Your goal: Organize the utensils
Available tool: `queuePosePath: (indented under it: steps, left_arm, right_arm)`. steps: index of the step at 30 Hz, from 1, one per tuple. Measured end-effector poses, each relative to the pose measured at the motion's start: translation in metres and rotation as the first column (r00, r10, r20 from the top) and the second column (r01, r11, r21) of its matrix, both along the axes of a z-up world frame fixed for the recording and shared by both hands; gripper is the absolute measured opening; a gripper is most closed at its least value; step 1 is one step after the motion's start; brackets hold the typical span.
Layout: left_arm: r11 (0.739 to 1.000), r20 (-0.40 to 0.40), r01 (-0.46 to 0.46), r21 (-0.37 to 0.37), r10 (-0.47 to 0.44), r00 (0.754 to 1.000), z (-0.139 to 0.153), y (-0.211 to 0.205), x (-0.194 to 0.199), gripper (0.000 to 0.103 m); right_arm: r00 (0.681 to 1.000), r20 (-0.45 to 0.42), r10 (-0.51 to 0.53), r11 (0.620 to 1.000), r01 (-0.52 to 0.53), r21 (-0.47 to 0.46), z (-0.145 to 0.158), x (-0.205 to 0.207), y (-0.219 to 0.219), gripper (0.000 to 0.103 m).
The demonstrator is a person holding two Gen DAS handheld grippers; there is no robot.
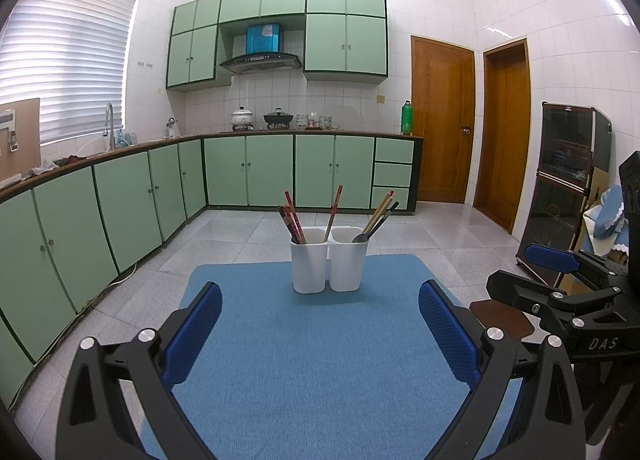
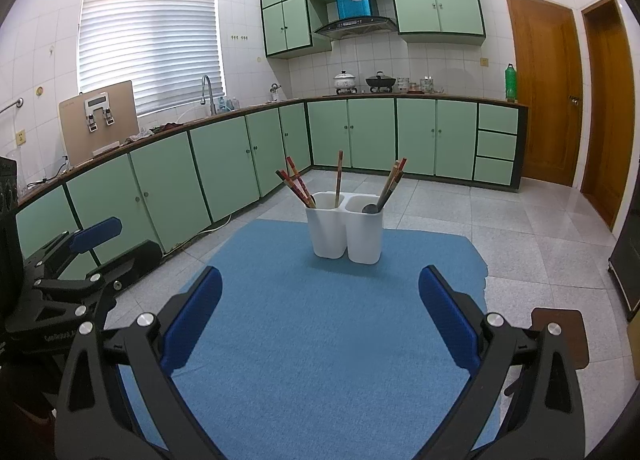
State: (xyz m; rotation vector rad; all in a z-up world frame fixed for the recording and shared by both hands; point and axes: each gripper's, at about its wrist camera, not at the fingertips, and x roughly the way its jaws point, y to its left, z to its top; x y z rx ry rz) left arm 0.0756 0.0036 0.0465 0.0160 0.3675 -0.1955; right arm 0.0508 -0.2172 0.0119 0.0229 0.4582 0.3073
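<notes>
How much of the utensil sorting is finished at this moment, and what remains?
It looks mostly done: the chopsticks and a dark spoon stand in the white holder on the blue mat. Nothing is in hand: the left tongs and right tongs are both open and empty, back from the holder. No loose utensils show on the mat, so little seems left.

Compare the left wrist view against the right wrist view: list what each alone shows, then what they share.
Left wrist only: a dark glass-door cabinet and the right claw at the right edge.
Right wrist only: a wooden board on the counter and the left claw.
Both: the white two-compartment holder with chopsticks on the blue mat; each claw open.
</notes>
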Motion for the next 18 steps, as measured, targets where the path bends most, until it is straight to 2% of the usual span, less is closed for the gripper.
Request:
queuePosePath:
  steps: [18]
  left_arm:
    - [1.000, -0.001, 0.000, 0.001, 0.000, 1.000, 0.0002, 0.0007, 0.0006, 0.097]
  right_arm:
    - [1.000, -0.002, 0.000, 1.000, 0.000, 0.001, -0.0003, 0.0004, 0.0005, 0.096]
